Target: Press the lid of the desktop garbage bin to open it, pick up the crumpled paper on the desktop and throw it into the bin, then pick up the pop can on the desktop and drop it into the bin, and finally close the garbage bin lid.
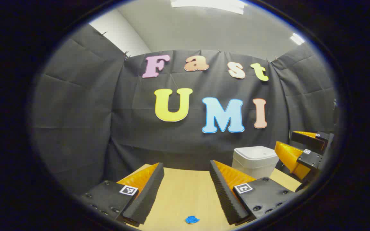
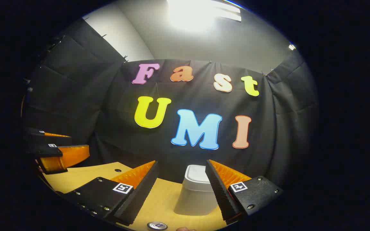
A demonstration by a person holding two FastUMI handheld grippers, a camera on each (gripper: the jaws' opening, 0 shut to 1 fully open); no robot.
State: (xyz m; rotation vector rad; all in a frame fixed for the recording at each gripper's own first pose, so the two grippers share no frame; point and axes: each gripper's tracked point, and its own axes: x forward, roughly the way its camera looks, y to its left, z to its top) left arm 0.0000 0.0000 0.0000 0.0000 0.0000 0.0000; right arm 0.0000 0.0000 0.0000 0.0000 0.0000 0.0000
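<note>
The bin [image 2: 198, 189] stands upright on the bench [image 2: 85, 176] near the far edge, close to the cloth wall, lid [image 2: 199, 175] shut. In the left gripper view the bin [image 1: 255, 160] sits toward the far right corner of the bench [image 1: 185, 192]. The crumpled paper [image 1: 192, 219], blue, lies on the bench at the near edge, between the fingers of the left gripper [image 1: 186, 187] and below them. The can [image 2: 157, 226] shows its top at the near edge, well apart from the bin. Left gripper: fingers spread wide, holding nothing. Right gripper [image 2: 180, 189]: fingers spread wide, holding nothing, the bin seen between them farther off. Each gripper shows at the side of the other's view, above the bench: right gripper [image 1: 295, 150], left gripper [image 2: 61, 150].
</note>
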